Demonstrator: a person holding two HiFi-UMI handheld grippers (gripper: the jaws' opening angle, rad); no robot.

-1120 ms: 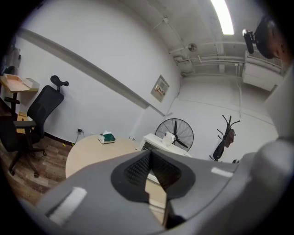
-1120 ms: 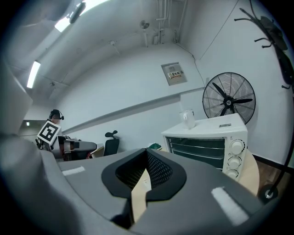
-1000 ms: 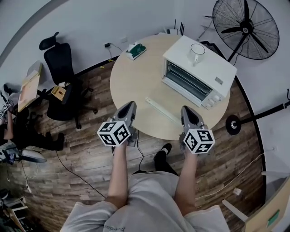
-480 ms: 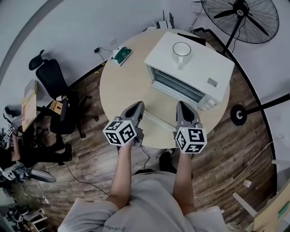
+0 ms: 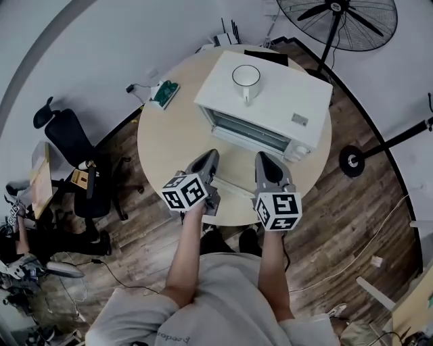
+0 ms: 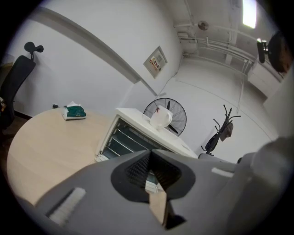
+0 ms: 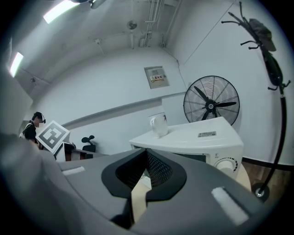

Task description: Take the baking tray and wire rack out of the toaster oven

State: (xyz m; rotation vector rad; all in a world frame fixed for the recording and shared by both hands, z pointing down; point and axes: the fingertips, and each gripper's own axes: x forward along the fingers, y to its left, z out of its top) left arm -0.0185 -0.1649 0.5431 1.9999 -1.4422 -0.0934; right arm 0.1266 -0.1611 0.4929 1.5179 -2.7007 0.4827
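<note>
A white toaster oven stands on the round wooden table, with a white mug on its top. Its door hangs open toward me. Wire shelves show in the cavity in the left gripper view; I cannot tell the tray from the rack. My left gripper is shut and empty, over the table's near edge just left of the door. My right gripper is also shut and empty, in front of the oven's right half. From the right gripper view I see the oven and its dial.
A green tissue box lies at the table's far left edge. A standing fan is behind the oven, its base on the floor at the right. A black office chair stands left of the table. A coat stand is further off.
The table and oven have drawn nearer. Both grippers have moved forward toward the oven's open door, the left one further. Both stayed shut.
</note>
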